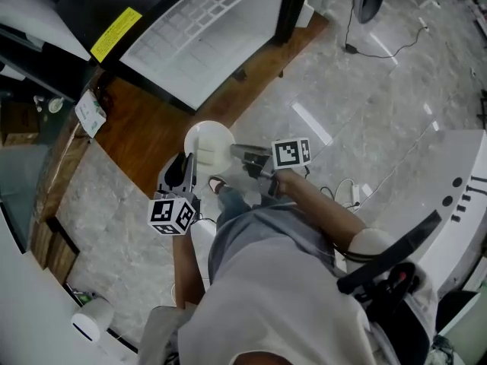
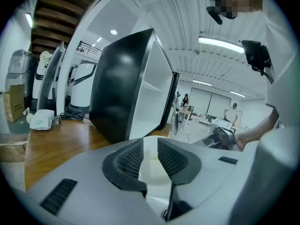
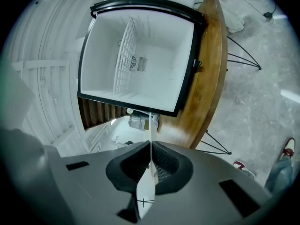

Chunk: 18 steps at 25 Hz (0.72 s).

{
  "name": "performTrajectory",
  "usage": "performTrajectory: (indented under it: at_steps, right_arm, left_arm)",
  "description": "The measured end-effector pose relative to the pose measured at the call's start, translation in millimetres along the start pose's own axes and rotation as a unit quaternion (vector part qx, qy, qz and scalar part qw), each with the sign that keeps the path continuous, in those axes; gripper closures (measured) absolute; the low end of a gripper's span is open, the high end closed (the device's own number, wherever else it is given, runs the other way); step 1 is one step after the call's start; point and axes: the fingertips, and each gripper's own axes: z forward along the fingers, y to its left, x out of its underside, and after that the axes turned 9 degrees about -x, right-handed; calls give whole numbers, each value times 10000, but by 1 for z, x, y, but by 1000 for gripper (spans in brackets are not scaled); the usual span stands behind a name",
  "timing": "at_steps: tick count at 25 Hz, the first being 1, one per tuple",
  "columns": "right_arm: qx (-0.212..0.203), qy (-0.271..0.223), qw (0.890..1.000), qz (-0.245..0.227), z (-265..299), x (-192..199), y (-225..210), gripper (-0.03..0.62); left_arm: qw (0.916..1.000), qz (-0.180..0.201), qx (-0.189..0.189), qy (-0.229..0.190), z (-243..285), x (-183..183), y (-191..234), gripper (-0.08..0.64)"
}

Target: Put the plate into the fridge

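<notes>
Pinching the rim of the white plate [image 1: 209,144], the right gripper [image 1: 240,153] has its fingers [image 3: 169,165] pressed onto the plate's thin edge. In the right gripper view that edge runs edge-on between them. The plate is held up in front of the person, seen from the head view over the edge of the wooden table [image 1: 144,139] and well short of the fridge [image 1: 205,29]. The left gripper [image 1: 187,170] sits just beside the plate's near rim. Its fingers [image 2: 127,161] stand spread, the plate shows through the gap between them, and neither pad presses on it. The fridge stands on the table with its door open, and its white inside and wire shelf [image 3: 123,55] face the right gripper.
</notes>
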Motion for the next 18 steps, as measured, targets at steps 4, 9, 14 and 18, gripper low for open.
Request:
performTrajectory:
  at_steps: [4, 9, 14, 18]
  right_arm:
    - [-15, -178, 9998, -28, -52, -31, 3, 569]
    - [-130, -408, 9991, -10, -107, -74, 6, 569]
    - [-310, -497, 9983, -55, -149, -110, 20, 569]
    - [-455, -449, 9977, -206, -161, -138, 42, 569]
  left_arm:
    - [9999, 24, 52, -129, 24, -11, -42, 453]
    - [9995, 109, 149, -243, 57, -20, -96, 456]
    - [9987, 117, 131, -477, 76, -32, -150, 457]
    - [9978, 247, 243, -558, 83, -47, -181, 460]
